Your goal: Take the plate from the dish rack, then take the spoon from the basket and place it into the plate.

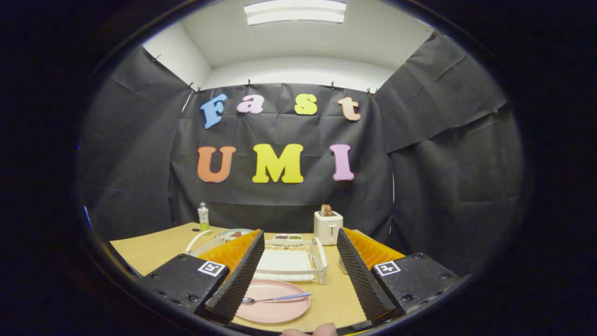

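Gripper (298, 280): held level above the near edge of the table, pointed toward the back wall; its fingers are spread wide apart and nothing is grasped between them.
Fingers: the left finger (238, 275) overlaps the left rim of the plate in the view; the right finger (364, 275) is seen apart from the plate, over bare tabletop.
Hand (310, 330): only fingertips are seen, just behind the gripper, below the plate.
Plate (280, 309): pink, laid flat on the table between the fingers, just in front of the dish rack.
Spoon (275, 298): laid across the plate, bowl toward the left finger, checked handle pointing right and reaching the plate's rim.
Dish rack (291, 261): white, seen between the fingers, beyond the plate.
Table (336, 298): light wood.
Toaster (328, 227): white, behind the rack, with bread standing in its slot.
Bottle (203, 217): upright at the far left of the table.
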The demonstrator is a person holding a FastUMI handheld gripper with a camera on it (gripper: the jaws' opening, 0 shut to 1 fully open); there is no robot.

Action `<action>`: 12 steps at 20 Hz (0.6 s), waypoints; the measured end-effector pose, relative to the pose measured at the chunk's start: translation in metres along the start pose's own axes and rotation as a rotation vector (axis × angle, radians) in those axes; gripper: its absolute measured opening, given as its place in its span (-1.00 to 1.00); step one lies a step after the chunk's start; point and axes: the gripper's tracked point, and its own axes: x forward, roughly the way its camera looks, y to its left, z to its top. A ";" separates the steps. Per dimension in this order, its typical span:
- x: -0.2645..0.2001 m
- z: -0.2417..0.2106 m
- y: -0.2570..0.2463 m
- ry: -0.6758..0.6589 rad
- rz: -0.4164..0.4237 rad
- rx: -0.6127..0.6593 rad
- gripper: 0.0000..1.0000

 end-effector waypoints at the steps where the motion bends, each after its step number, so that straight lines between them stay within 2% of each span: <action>1: 0.000 0.000 0.000 -0.003 -0.002 0.000 1.00; 12: -0.001 0.000 0.004 -0.011 0.000 -0.007 1.00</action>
